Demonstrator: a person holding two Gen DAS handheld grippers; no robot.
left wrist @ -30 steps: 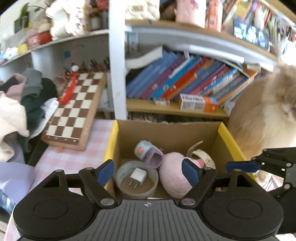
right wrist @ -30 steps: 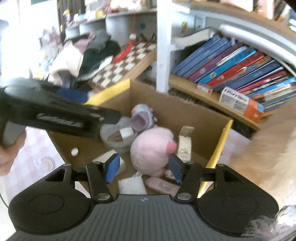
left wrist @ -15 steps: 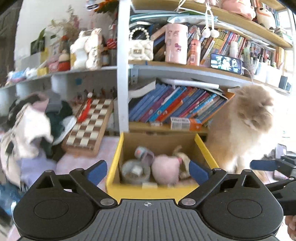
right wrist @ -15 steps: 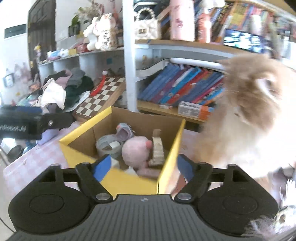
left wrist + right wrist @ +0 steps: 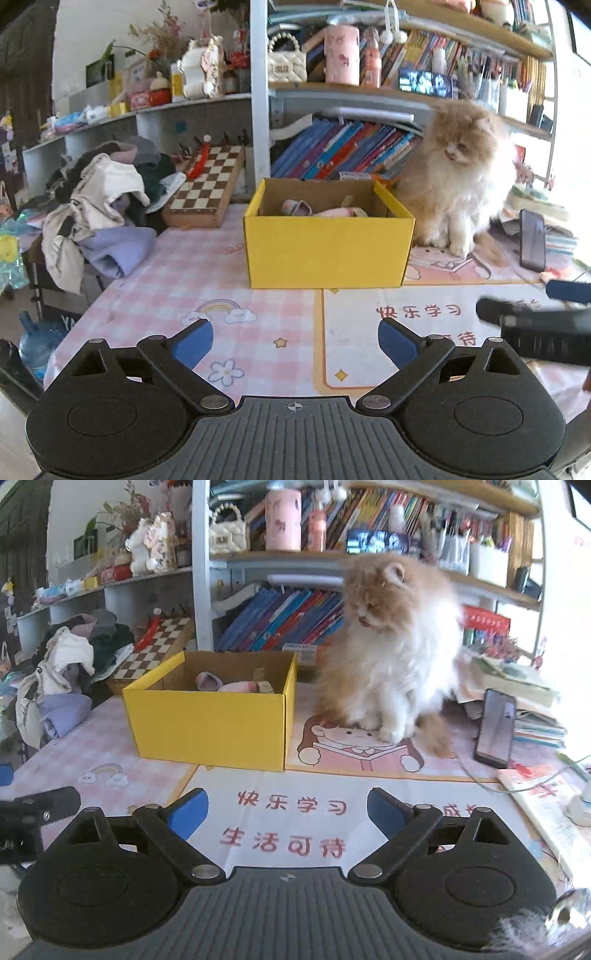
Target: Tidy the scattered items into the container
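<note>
While items sit inside the yellow box (image 5: 328, 251), both grippers — left gripper (image 5: 294, 341), right gripper (image 5: 287, 814) — hover released.

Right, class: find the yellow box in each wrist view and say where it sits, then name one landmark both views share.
Left wrist view: the yellow box sits at centre, just above the middle, on the table.
Right wrist view: the yellow box sits left of centre, about halfway up.
Shared landmark: the cat sits close beside the box, to its right, in both views.

Crowded bookshelves (image 5: 369, 92) (sunlit), white wall (image 5: 92, 33), perhaps a window right.
</note>
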